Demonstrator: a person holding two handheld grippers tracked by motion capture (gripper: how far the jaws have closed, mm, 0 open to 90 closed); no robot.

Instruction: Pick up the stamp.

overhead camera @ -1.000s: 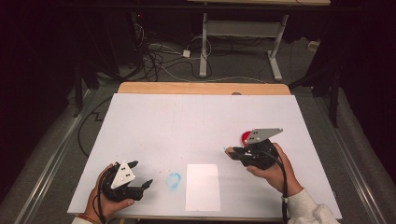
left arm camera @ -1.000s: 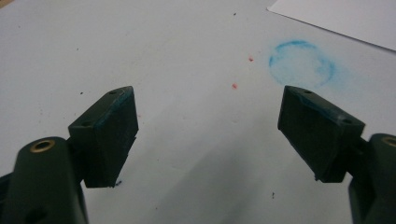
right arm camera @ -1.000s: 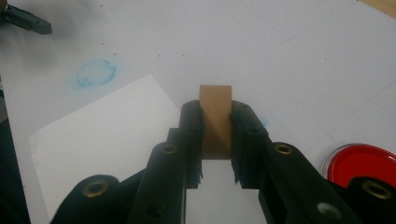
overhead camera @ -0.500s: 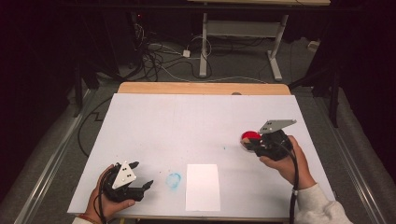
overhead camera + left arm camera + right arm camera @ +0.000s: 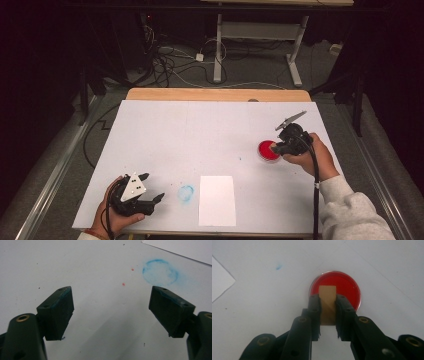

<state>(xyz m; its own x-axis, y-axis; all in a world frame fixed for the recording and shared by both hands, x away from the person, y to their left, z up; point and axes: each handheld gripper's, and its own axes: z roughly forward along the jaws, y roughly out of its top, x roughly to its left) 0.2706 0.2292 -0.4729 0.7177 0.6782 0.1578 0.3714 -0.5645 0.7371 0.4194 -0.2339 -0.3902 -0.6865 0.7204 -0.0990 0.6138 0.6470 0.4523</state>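
The white table [image 5: 200, 135] has a wooden strip along its far edge, and behind it the dark room shows cables [image 5: 170, 55] on the floor. Near the right edge stands a red dish [image 5: 268, 150]; the right gripper [image 5: 328, 302] pinches a tan block [image 5: 327, 303] above it. By the near left corner the left gripper [image 5: 111, 307] is spread wide, beside a blue ring stain [image 5: 160, 272] and a white sheet [image 5: 217, 200].
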